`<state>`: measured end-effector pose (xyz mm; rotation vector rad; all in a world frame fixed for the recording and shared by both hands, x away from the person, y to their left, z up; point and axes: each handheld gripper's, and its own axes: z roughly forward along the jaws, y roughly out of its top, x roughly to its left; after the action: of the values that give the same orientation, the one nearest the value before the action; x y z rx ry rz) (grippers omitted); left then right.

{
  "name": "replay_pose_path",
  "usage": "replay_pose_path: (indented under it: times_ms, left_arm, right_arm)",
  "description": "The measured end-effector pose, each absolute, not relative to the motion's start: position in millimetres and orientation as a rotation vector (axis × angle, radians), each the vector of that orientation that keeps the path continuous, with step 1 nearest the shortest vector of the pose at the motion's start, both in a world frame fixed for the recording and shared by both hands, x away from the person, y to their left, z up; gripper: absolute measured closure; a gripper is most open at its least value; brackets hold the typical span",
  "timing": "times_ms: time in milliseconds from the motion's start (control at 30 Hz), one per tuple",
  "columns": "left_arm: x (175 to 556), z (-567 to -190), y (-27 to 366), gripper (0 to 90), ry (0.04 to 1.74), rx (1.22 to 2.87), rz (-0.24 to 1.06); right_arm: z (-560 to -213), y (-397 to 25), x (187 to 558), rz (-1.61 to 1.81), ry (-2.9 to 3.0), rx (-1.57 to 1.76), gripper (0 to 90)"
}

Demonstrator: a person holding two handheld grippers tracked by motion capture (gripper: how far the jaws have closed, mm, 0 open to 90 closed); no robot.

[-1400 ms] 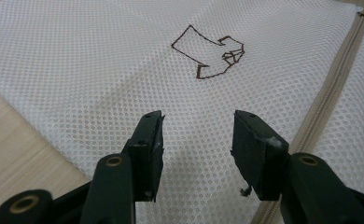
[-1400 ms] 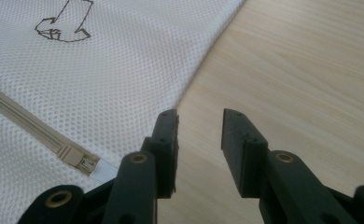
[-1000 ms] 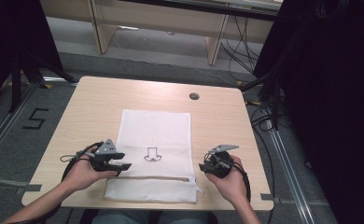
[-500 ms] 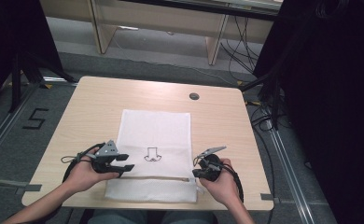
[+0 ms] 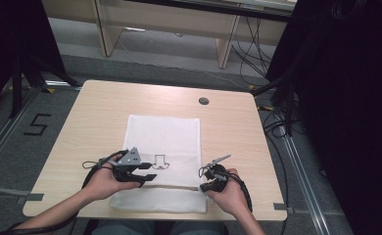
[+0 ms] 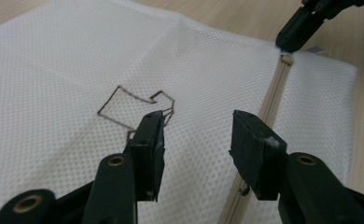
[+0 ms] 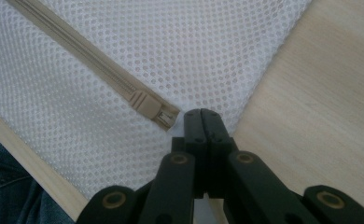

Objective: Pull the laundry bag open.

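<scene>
Lying flat across the near half of the light wooden table (image 5: 91,117), the white mesh zip bag (image 5: 167,134) reaches from mid-table to the edge on your side, its long sides running away from you. A small brown outline drawing (image 5: 159,161) is printed near its middle, and 1 beige zipper (image 7: 91,60) crosses the bag from side to side near your end, with a strip of mesh remaining below it. A round dark grommet (image 5: 203,101) sits in the tabletop beyond the bag, well apart from it.

Your left gripper (image 5: 147,175) hangs over the left part of the bag, just beside the drawing, pointing toward the right. In the left gripper view its 2 jaws stand clearly apart with bare mesh between them; they hold nothing, and the zipper line runs under the right-hand pad (image 6: 257,151).

Your right gripper (image 5: 203,186) is at the bag's right edge, at the zipper's end. In the right gripper view its jaws are pressed fully together, tips down at the mesh just beside the beige zipper slider (image 7: 154,108). You cannot tell from these views whether a fold of mesh or a pull tab is pinched between them. Blue denim (image 7: 3,191) shows below the table edge.
</scene>
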<state>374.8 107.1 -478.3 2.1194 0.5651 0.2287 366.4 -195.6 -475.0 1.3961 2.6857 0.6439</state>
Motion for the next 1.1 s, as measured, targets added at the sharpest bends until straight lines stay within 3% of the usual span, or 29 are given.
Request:
replay_pose_path:
  times_ms: [633, 1100]
  left_arm:
    - [374, -481, 43, 54.5, 0.419, 2.184, 0.161]
    - [373, -491, 6, 64.1, 0.352, 2.229, 0.098]
  right_arm:
    - [-482, -191, 368, 0.628, 2.712, 1.4, 90.0]
    - [-482, -191, 369, 0.628, 2.718, 1.353, 90.0]
